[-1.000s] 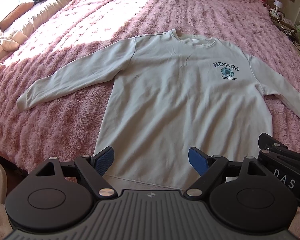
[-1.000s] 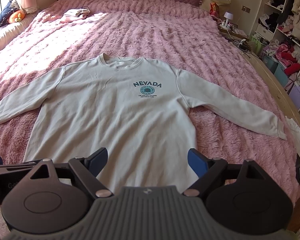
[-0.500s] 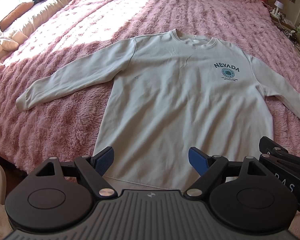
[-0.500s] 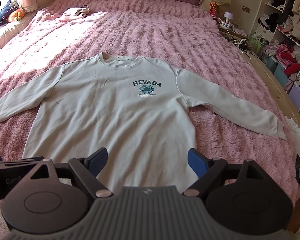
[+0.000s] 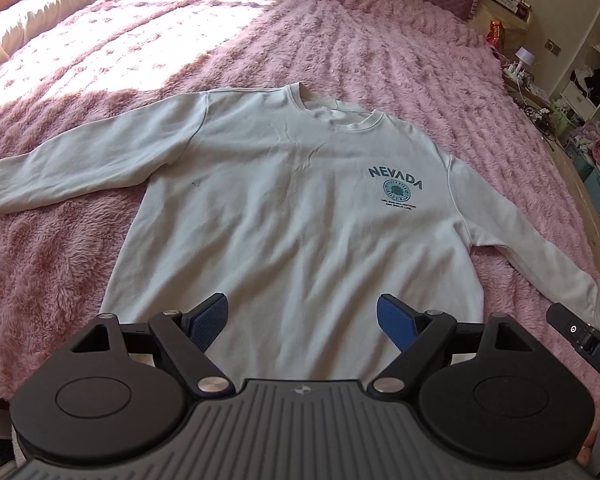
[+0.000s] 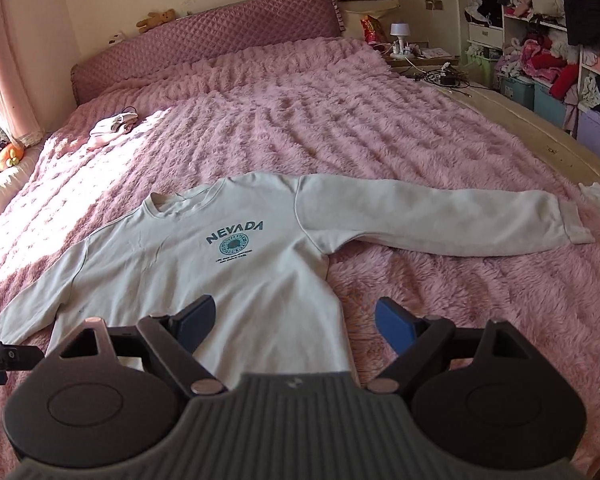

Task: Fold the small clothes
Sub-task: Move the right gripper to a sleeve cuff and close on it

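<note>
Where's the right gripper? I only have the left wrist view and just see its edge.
Observer: The right gripper is open and straddles the sweatshirt's side edge near the hem. One finger is over fabric, the other over the pink blanket.
Operator: Sleeve on that side?
Observer: Straight out, cuff flat on the blanket.
Operator: Anything by the headboard?
Observer: A teddy bear sits on top of the headboard.
</note>
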`<control>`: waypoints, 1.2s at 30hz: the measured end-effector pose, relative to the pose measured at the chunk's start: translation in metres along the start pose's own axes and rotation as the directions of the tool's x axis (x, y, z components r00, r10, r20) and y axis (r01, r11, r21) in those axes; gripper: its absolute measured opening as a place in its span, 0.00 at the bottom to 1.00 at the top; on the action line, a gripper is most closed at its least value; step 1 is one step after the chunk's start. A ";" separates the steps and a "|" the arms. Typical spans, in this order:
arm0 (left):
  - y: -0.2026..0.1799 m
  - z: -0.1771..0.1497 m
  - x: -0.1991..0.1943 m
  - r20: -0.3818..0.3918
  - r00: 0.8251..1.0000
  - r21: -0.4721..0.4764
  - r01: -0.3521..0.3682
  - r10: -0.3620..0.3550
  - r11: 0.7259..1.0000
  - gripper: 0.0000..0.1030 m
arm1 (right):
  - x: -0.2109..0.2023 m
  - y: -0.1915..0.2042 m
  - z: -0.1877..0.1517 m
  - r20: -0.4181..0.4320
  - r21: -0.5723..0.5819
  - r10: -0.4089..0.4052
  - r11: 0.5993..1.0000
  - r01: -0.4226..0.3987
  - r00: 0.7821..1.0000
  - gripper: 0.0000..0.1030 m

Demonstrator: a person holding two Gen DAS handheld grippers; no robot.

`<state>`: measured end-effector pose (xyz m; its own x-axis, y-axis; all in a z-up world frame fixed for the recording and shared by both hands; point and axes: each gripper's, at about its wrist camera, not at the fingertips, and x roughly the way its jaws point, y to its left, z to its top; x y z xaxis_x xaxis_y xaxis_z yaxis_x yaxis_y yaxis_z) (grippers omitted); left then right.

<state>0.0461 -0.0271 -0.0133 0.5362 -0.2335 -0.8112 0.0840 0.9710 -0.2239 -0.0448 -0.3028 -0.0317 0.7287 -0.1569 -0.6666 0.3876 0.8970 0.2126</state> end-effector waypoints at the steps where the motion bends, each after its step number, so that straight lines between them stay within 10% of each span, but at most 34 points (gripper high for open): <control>1: -0.005 0.002 0.005 0.026 0.999 -0.005 0.038 -0.038 0.999 0.96 | 0.007 -0.031 0.001 0.023 0.081 -0.002 0.997 0.000 1.000 0.80; 6: -0.051 0.014 0.053 0.030 0.988 0.066 0.151 -0.153 0.986 0.96 | 0.019 -0.136 0.004 0.215 0.331 -0.152 0.941 0.074 0.965 0.80; 15: -0.135 0.028 0.154 -0.147 0.979 0.219 0.169 -0.139 0.961 0.96 | 0.066 -0.276 0.020 0.204 0.564 -0.390 0.796 0.218 0.898 0.77; 18: -0.153 0.032 0.176 -0.148 0.983 0.243 0.145 -0.111 0.959 0.95 | 0.090 -0.308 0.018 0.168 0.632 -0.385 0.749 0.201 0.907 0.53; 23: -0.174 0.039 0.210 -0.153 0.976 0.222 0.189 -0.157 0.957 0.95 | 0.135 -0.342 0.019 0.098 0.693 -0.382 0.689 0.213 0.919 0.52; 27: -0.186 0.041 0.237 -0.160 0.957 0.187 0.269 -0.241 0.945 0.95 | 0.149 -0.351 0.022 0.132 0.706 -0.389 0.683 0.189 0.912 0.52; 31: -0.192 0.037 0.253 -0.151 0.955 0.172 0.281 -0.257 0.944 0.95 | 0.157 -0.351 0.032 0.138 0.682 -0.441 0.692 0.238 0.887 0.12; 36: -0.198 0.033 0.262 -0.136 0.958 0.197 0.274 -0.251 0.941 0.95 | 0.157 -0.354 0.030 0.191 0.689 -0.411 0.703 0.176 0.891 0.08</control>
<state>0.1976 -0.2792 -0.1636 0.3788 -0.4743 -0.7947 0.3913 0.8602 -0.3269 -0.0505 -0.6571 -0.1895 0.5981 -0.5877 -0.5449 0.7900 0.3179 0.5242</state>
